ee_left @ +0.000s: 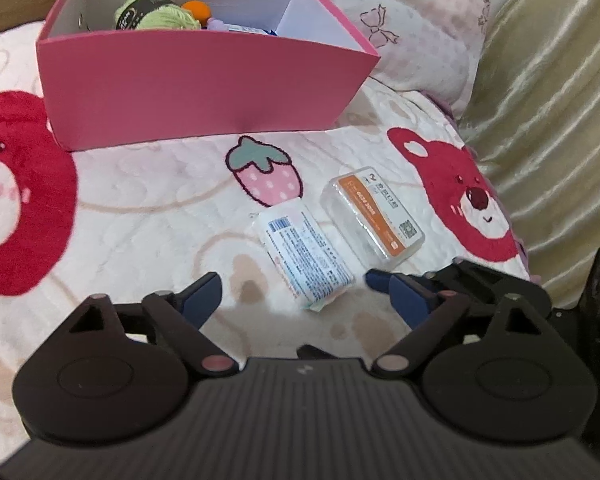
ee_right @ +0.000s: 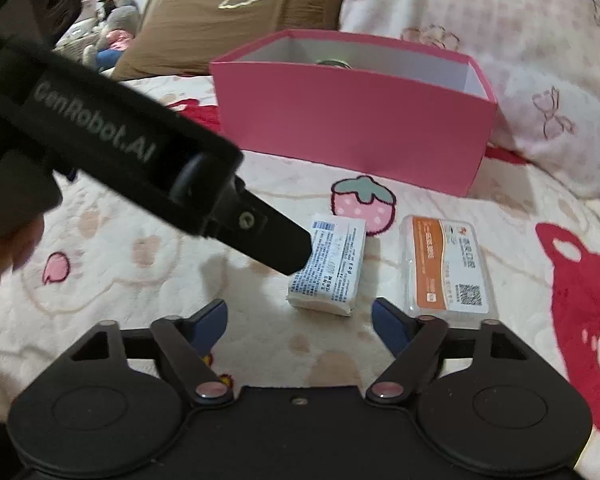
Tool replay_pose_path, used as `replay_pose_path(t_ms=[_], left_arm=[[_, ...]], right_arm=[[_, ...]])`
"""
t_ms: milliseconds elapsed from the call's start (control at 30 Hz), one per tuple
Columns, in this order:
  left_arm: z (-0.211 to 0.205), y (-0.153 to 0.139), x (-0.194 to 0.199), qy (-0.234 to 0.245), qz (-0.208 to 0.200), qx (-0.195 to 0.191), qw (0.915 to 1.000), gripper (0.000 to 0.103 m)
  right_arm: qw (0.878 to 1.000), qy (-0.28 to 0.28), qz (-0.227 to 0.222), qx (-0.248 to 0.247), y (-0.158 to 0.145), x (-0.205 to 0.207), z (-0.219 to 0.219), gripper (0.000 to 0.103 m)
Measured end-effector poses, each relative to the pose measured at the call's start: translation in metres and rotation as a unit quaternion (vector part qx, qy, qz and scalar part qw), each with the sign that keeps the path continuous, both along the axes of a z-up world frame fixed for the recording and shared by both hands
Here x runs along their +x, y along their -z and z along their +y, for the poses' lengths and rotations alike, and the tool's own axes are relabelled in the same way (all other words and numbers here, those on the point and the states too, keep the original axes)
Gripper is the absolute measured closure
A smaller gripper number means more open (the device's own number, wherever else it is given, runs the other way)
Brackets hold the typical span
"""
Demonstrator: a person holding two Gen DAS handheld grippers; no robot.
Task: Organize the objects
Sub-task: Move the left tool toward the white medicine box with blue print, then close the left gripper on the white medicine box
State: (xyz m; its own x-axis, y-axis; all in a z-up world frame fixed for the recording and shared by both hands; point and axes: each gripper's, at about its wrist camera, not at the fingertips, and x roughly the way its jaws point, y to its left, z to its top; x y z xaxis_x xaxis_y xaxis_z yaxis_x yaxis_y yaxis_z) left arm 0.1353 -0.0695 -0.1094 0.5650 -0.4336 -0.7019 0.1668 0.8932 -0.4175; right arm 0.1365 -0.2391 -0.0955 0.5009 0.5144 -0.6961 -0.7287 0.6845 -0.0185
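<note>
A bed covered by a white blanket (ee_left: 148,216) printed with red bears and pink strawberries fills both wrist views. Toward twelve o'clock stands an open pink box (ee_left: 204,92) with white inner walls; inside it, toward its eleven o'clock corner, lie a ball of green yarn (ee_left: 156,14) and something orange (ee_left: 196,9).

On the blanket in front of the box lie two small packs side by side, close together; whether they touch cannot be told. The white packet (ee_left: 308,256) with blue print lies just below a printed strawberry (ee_left: 266,176). At its three o'clock side lies a clear plastic case (ee_left: 374,216) with an orange and white label.

The left gripper (ee_left: 296,280) hovers with its blue-tipped tongs spread, and the near end of the white packet sits between them, unpinched. In the right wrist view the left gripper crosses from ten o'clock, its dark tip over the packet's left edge.

The right gripper (ee_right: 300,310) also has its tongs spread, empty, with the white packet (ee_right: 332,268) just ahead of the gap and the clear case (ee_right: 446,266) beyond its right finger. A brown pillow (ee_right: 236,16) lies behind the box at eleven o'clock.
</note>
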Motion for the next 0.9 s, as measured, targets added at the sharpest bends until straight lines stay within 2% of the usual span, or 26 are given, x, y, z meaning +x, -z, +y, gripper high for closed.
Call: replay_pose_path(t_ms=[133, 200, 333, 500, 567, 767, 900], left_arm=[[0.0, 0.014, 0.005, -0.007, 0.008, -0.019, 0.9998, 0.028], [-0.002, 0.022, 0.007, -0.009, 0.016, -0.029, 0.9994, 0.034], [-0.001, 0.033, 0.01, -0.02, 0.019, -0.055, 0.9981, 0.047], [0.003, 0.04, 0.015, -0.04, 0.019, -0.076, 0.9961, 0.058], [0.005, 0.041, 0.018, -0.044, 0.014, -0.081, 0.9956, 0.067], [0.011, 0.044, 0.018, -0.044, 0.015, -0.103, 0.9935, 0.07], [0.017, 0.043, 0.011, -0.053, 0.034, -0.111, 0.9919, 0.07]], right_arm=[[0.999, 0.029, 0.02, 0.008, 0.008, 0.012, 0.004, 0.043], [0.998, 0.044, 0.032, 0.016, 0.011, 0.017, 0.006, 0.044], [0.997, 0.064, 0.032, 0.018, 0.015, 0.02, 0.01, 0.054], [0.996, 0.082, 0.034, 0.02, 0.019, 0.024, 0.014, 0.055], [0.995, 0.09, 0.029, 0.019, 0.021, 0.023, 0.017, 0.054], [0.995, 0.101, 0.013, 0.014, 0.023, 0.026, 0.026, 0.056], [0.993, 0.108, 0.031, 0.021, 0.02, 0.021, 0.027, 0.056]])
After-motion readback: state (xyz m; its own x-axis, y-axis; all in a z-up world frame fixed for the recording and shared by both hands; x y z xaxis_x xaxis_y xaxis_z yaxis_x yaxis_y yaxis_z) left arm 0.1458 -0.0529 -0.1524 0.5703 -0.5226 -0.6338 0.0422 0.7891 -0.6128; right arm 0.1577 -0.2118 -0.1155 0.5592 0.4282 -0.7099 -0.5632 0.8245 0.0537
